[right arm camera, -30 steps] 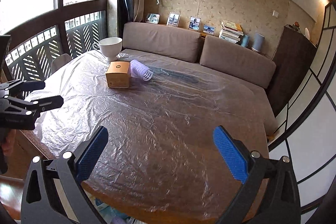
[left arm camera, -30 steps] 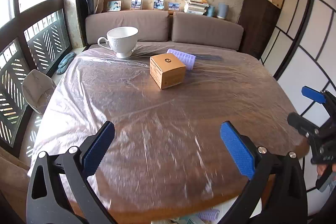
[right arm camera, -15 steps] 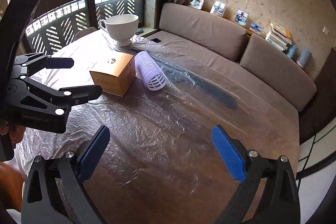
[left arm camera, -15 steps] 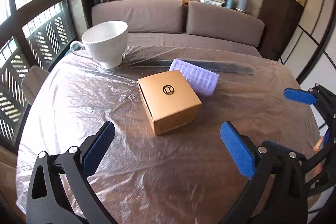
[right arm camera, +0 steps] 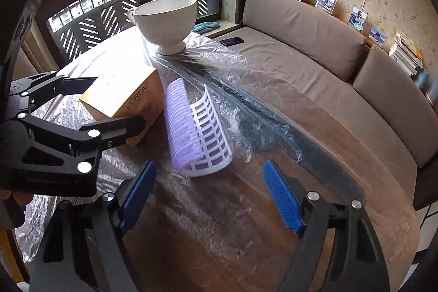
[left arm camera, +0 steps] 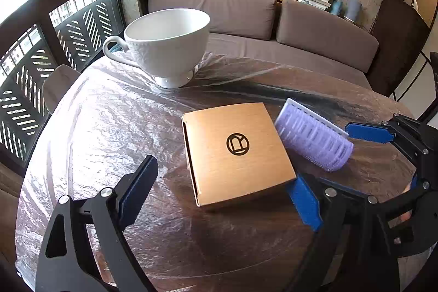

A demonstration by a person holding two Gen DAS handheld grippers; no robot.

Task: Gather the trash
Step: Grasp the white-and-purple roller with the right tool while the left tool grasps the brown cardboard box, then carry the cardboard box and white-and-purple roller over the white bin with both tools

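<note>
Kraft-brown cardboard box near the middle of the round surface, square-ish top stamped with a black circle logo that looks like a letter R; "L'OREAL" printed along the side panel facing the right wrist camera. Lying flat, smooth matte card, one flap seam along its left edge.

Just beside it, touching or nearly so on the right: lilac hair roller, a plastic cylinder with bristly ribs outside and a white lattice grid inside. On its side, long axis running from the window-side far edge toward the near edge, open end toward the right claw.

White ceramic footed cup upright by the far edge, nearest the window, handle toward the window. Whole surface wrapped in crinkly clear plastic film over dark wood, shiny with glare.

Left claw: blue-padded jaws apart, just been closing in, straddling the near corner of the box; right pad at the box's corner, contact hard to call, left pad clear of it. Right claw: jaws apart too, also just been narrowing, roller just ahead of the tips, nothing clamped.

Brown sofa cushions, photos and a book stack behind.
</note>
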